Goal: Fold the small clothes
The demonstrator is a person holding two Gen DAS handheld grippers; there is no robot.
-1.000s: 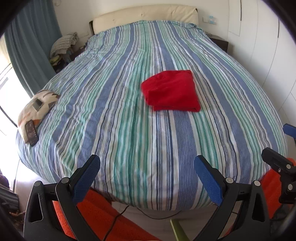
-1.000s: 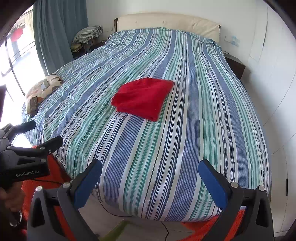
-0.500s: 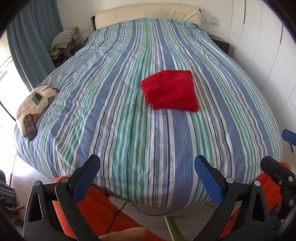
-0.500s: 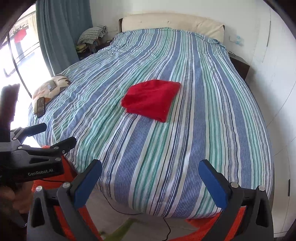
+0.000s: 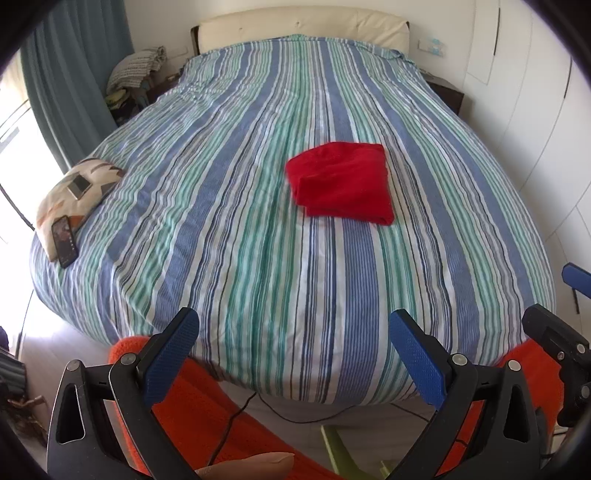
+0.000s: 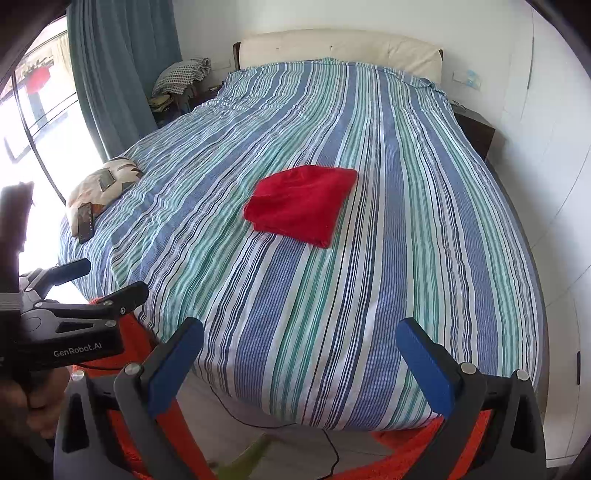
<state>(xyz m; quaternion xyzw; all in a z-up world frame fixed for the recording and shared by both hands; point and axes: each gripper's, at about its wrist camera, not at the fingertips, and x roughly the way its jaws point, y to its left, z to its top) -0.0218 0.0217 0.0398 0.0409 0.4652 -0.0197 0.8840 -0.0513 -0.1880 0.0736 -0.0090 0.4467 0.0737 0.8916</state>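
Folded red garment [image 5: 341, 182] on striped bedspread [image 5: 258, 240].
Left gripper [image 5: 295, 354] and right gripper [image 6: 301, 363], jaws spread wide and empty, off the bedspread's foot edge.

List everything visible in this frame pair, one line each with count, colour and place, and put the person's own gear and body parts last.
folded garment: 1, red, middle of the bed, untouched
bed cover: 1, blue, green and white stripes, over the whole bed
headboard: 1, cream, far end of the bed
cushion: 1, beige patterned, bed's left edge
phone: 1, dark, leaning on the cushion's near end; a second, paler device lies on top of the cushion
curtain: 1, grey-blue, by the window on the left
pile of cloth: 1, checked, beside the headboard
rug: 1, orange, floor at the foot of the bed
left claw: 1, black with blue pads, open, short of the bed
right claw: 1, same, open
hand: 1, holding the left claw's handle
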